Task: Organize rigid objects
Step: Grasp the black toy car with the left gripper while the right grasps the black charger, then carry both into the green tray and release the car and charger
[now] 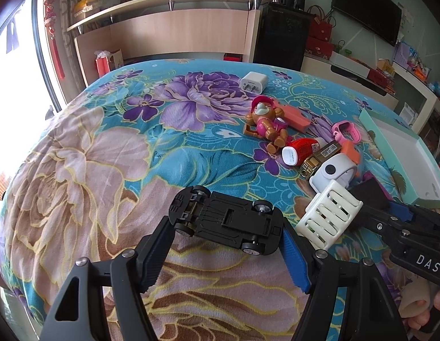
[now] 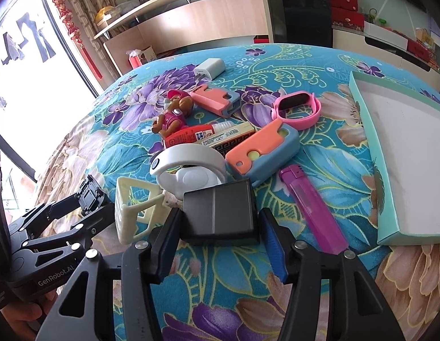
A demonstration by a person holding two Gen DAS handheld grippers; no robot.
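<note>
Left gripper is clamped on an upturned black toy car; right gripper is closed around a dark box. Both are crowded by a white slatted basket and a purple lighter on the floral blanket.

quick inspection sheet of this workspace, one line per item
surface: floral blanket, covered in flower print
job's things: black toy car upside down between the left gripper fingers; dark box between the right gripper fingers; teal tray holds nothing visible
clutter: dog figure, white charger, pink watch, purple lighter, white basket
grippers: both closed on their items
cables: nothing seen
surroundings: wooden counter, wall TV
</note>
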